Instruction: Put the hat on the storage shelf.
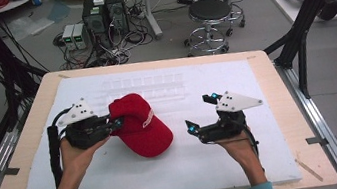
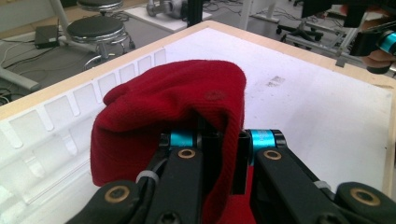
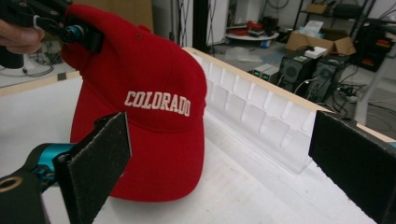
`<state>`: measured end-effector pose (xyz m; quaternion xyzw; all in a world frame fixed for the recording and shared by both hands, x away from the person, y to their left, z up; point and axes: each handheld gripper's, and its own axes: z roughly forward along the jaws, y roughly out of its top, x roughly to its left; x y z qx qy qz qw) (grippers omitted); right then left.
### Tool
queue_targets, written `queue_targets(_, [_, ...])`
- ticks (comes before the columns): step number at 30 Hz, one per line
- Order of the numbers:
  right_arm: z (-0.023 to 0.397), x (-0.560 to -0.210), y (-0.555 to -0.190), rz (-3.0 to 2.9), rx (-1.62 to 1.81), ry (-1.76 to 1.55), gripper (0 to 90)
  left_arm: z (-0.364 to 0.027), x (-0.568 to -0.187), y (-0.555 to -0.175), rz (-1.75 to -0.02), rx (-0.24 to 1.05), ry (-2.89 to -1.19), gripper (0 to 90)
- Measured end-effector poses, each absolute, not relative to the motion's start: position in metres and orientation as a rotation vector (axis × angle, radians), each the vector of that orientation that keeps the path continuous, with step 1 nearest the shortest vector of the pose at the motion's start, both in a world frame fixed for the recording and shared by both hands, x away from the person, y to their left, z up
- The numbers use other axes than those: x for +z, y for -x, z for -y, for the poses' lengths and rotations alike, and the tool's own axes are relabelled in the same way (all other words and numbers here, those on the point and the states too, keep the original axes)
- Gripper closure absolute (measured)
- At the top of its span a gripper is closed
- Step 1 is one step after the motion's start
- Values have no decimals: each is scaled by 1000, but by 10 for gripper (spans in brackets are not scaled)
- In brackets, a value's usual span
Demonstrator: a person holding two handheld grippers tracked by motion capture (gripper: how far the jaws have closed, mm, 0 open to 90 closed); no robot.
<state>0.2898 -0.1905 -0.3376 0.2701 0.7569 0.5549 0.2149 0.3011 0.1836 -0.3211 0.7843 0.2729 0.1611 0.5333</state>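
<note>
From above, I see the white-padded counter [image 1: 119, 182]; my left claw [image 1: 116, 124] pinches the red cap [image 1: 144, 128] left of centre. Left gripper view: jaws clamp its fabric. Right gripper view: my right claw [image 3: 219, 158] spread wide, short of the cap.

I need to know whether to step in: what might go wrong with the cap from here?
1. The left gripper pinches only the back edge of the cap; the fabric may slip out if lifted.
2. The right gripper is open and apart from it, so the brim sags unsupported.
3. Swinging, it may hit the clear rack.
</note>
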Motion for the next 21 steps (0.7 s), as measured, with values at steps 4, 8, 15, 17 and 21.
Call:
queue_targets(4, [185, -334, -296, -2138, 1542, -738, 44, -181, -321, -302, -647, 378, -1869, 871])
queue_targets(8, [180, -332, -301, -2156, 1544, -749, 44, -176, -322, -301, -638, 374, -1881, 871])
queue_targets(15, [166, -333, -310, -2209, 1544, -767, 45, -160, -322, -301, -607, 359, -1899, 871])
queue_targets(17, [160, -333, -312, -2228, 1534, -756, 45, -156, -322, -301, -600, 359, -1904, 871])
queue_targets(21, [149, -334, -315, -2275, 1525, -734, 51, -150, -323, -300, -588, 361, -1916, 871])
